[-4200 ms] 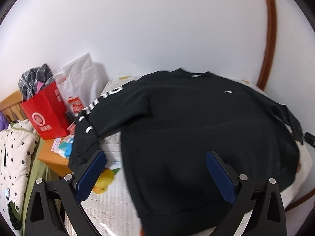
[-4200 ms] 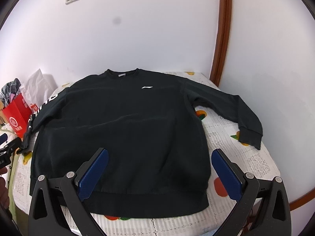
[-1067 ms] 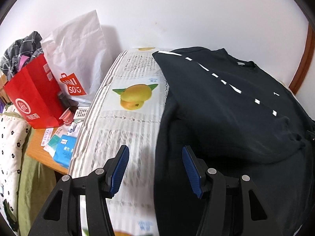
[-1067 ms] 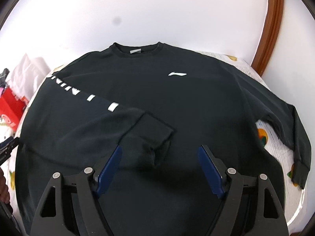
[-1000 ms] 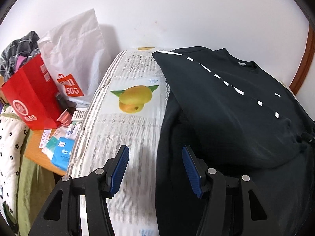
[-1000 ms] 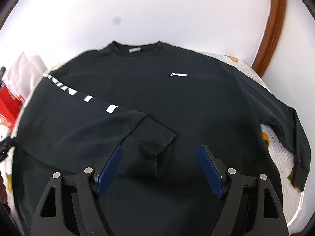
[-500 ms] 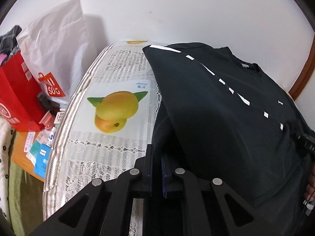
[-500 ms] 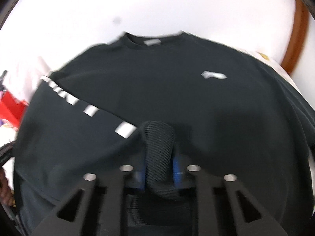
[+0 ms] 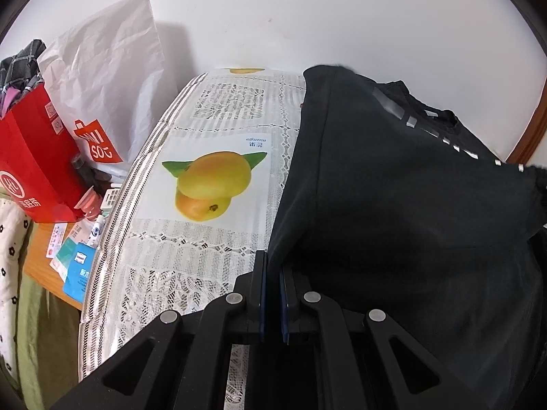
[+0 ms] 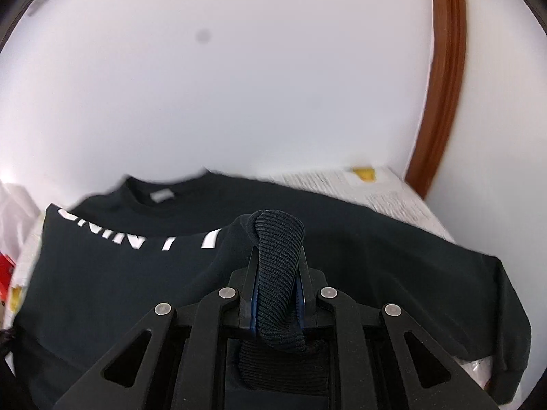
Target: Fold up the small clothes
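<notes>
In the left wrist view, the left gripper is seen with its jaws drawn tight together, and the side edge of the black sweatshirt is pinched between the blue pads. The garment is spread ahead and to the right of this gripper, with a sleeve bearing white lettering laid across its top. Ahead and to the left, the lace tablecloth with a printed mango picture is left uncovered. Further left, beyond the table edge, a red paper bag and a white shopping bag are stood against the white wall, and small packets are scattered on a wooden surface below them. In the right wrist view, which is somewhat blurred, the right gripper is seen closed narrowly on the ribbed cuff of the sleeve, the knit being bunched up between the jaws and rising above them. The lettered sleeve is stretched away to the left of this gripper, and the sweatshirt body is spread beneath and ahead of it, with the collar label seen at the far left. To the far right, a strip of tablecloth and a brown wooden frame are visible against the wall.
</notes>
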Available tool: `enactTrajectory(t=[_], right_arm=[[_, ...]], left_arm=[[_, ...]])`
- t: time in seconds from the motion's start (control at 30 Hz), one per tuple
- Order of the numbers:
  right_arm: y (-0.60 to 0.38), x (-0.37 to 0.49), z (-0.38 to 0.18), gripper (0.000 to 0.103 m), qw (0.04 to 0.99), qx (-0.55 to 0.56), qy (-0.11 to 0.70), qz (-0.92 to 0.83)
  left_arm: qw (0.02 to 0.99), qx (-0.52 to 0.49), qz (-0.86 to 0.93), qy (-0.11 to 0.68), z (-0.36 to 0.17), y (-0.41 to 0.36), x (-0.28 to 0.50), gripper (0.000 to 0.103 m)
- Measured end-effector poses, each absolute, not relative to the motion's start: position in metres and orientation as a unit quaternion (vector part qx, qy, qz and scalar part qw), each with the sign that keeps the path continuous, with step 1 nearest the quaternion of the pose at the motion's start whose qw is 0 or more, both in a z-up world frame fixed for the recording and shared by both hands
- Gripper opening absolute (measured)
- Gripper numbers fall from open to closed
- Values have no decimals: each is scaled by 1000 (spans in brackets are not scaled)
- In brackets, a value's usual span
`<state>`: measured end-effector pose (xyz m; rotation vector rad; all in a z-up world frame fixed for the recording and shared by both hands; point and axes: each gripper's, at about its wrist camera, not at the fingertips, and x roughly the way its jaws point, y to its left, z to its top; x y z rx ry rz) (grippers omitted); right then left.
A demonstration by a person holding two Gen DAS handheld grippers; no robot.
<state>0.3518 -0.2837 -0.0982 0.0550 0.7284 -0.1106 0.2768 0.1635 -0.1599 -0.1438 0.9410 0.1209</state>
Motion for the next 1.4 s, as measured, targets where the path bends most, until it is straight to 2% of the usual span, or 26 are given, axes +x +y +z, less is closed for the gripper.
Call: enactTrajectory(t=[0.13,0.2,0.3,0.37,0.57,0.67,0.9,1.0,1.37,1.4], right_arm=[[-284,358,-133,23,913,2,405,-60],[-287,355,-142,38,906,-12,417,-77],[-303,341,-146,45,904,-9,420,-81],[-308,327,-145,46,900,-18,427,-86],[-323,277,-151,47,887,-44,450,-89],[-333,241,-152,55,885,-42,454,-90],[-345,156,-155,59,891,-27,446,-76],[-348,128,-159,65,892,-18,446,-69],[-341,54,-182,65,895,15,445,-21],[-339,50,-186,62,896,10,443,-22]], left_arm=[[886,-60,65,455,-160,159,277,7],[884,-59,68,459,-159,158,276,9],[882,-57,66,463,-156,156,271,9],[882,-56,64,464,-155,153,266,12],[881,-62,51,467,-147,146,239,36],[881,-56,47,467,-145,142,219,46],[871,-65,36,486,-153,136,170,47],[867,-73,28,492,-157,133,146,47],[872,-64,33,483,-156,116,81,47],[874,-58,34,482,-157,113,77,47]])
